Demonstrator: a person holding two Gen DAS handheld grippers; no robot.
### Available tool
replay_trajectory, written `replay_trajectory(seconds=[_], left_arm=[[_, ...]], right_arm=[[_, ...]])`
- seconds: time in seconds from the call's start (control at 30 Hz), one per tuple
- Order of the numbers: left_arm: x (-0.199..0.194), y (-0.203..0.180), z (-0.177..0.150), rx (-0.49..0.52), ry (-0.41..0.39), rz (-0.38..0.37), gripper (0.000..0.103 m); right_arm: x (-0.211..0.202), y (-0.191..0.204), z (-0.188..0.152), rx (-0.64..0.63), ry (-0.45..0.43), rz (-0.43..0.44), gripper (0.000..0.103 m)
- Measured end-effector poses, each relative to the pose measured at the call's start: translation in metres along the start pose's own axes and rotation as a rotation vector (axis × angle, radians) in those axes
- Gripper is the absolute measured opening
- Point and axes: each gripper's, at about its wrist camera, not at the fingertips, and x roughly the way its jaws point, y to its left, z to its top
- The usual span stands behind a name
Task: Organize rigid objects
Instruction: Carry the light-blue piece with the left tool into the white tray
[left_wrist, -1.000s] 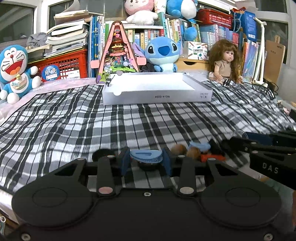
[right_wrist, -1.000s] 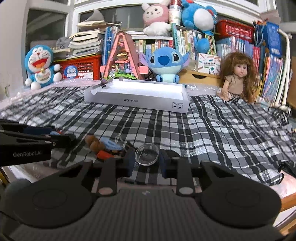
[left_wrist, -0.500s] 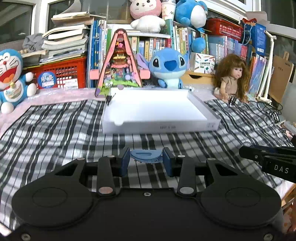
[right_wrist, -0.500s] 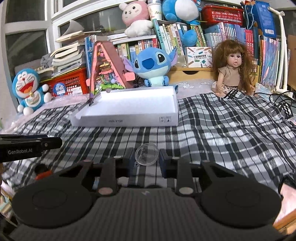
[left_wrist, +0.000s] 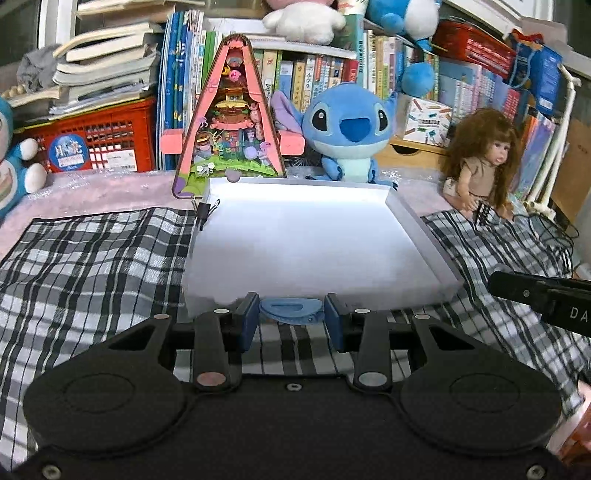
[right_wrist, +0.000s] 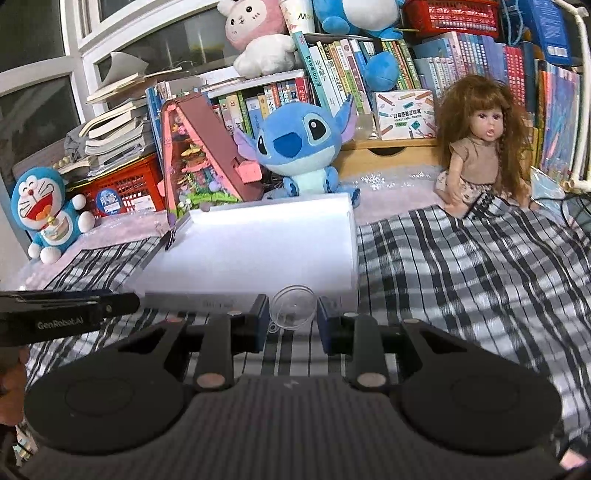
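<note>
Moved up and forward since the earlier frames: both grippers, each with its load, from the near part of the plaid cloth (left_wrist: 92, 258) to the near wall of the white box lid (left_wrist: 306, 236), now filling mid-frame in both views.

Left gripper (left_wrist: 291, 317): clenched on one blue flat plastic piece (left_wrist: 290, 309), lower centre of the left view, just short of the lid's near edge.

Right gripper (right_wrist: 291, 314): clenched on one clear plastic dome (right_wrist: 292, 306), lower centre of the right view, against the lid's near wall.

Progress, as judged: two pieces lifted and carried, none yet set down; lid interior bare. Left to do: place both, then fetch whatever small pieces lie out of view.

Count:
- grippers: two, both loaded
- carried pieces: two
- box lid: one
- binder clip (left_wrist: 204, 211) on the lid's far left corner: one
- pink triangular toy house (left_wrist: 231, 118): one
- Stitch plush (left_wrist: 349, 129): one
- Doraemon plush (right_wrist: 46, 210): one
- long-haired doll (left_wrist: 482, 166): one
- red crate beside the Doraemon plush (left_wrist: 96, 136): one
</note>
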Motion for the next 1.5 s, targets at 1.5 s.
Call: replay_trajectory(seconds=[1.5], left_arm=[[0.124,0.01,0.024,0.0,0.189,0.118,0.036]], right_arm=[[0.155,0.012,0.037,0.05,0.363,-0.019,0.034]])
